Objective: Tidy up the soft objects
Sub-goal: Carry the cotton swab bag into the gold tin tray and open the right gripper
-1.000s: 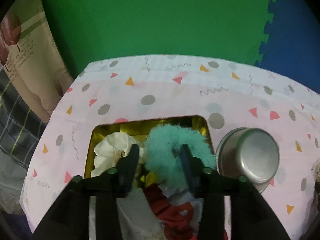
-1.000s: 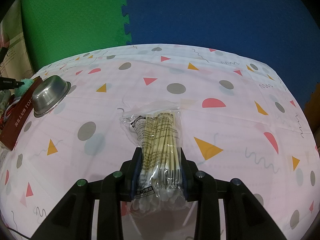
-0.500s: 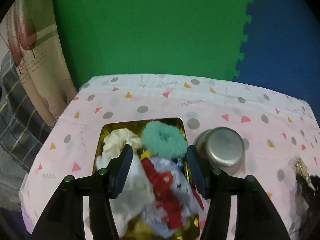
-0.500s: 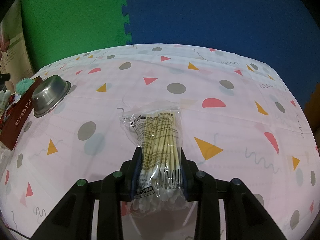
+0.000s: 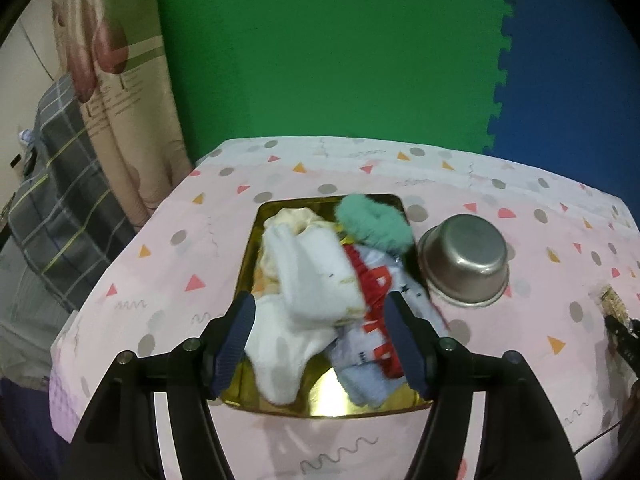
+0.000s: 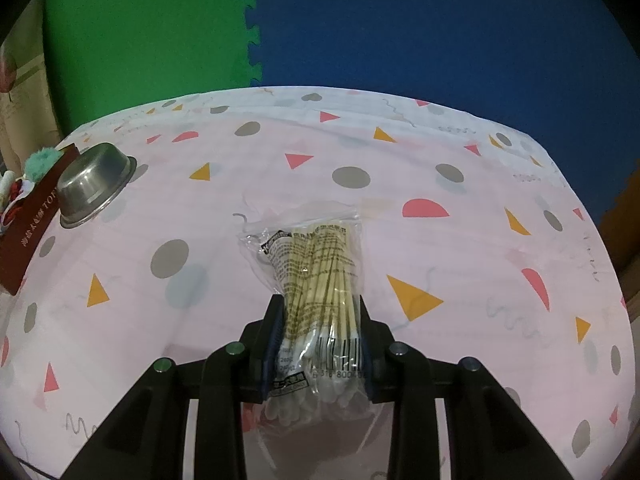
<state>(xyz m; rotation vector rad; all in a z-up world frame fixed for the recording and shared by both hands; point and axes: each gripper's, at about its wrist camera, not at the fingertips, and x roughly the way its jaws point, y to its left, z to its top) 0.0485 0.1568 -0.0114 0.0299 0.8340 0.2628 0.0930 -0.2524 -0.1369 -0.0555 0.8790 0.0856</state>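
The left gripper (image 5: 320, 340) has pulled back and up from the gold tin (image 5: 250, 256), jaws now spread wide and empty; the teal scrunchie (image 5: 372, 220) it had straddled lies in the tin's far corner, above white socks (image 5: 308, 280). The right gripper (image 6: 320, 344) stays clamped on a bag of swabs (image 6: 316, 264). A steel bowl (image 5: 464, 260) sits upside down beside the tin.

Glossy gold tin (image 5: 248, 264), fluffy teal scrunchie (image 5: 372, 220), brushed-metal bowl (image 5: 464, 264), crinkly clear-plastic bag (image 6: 316, 256).
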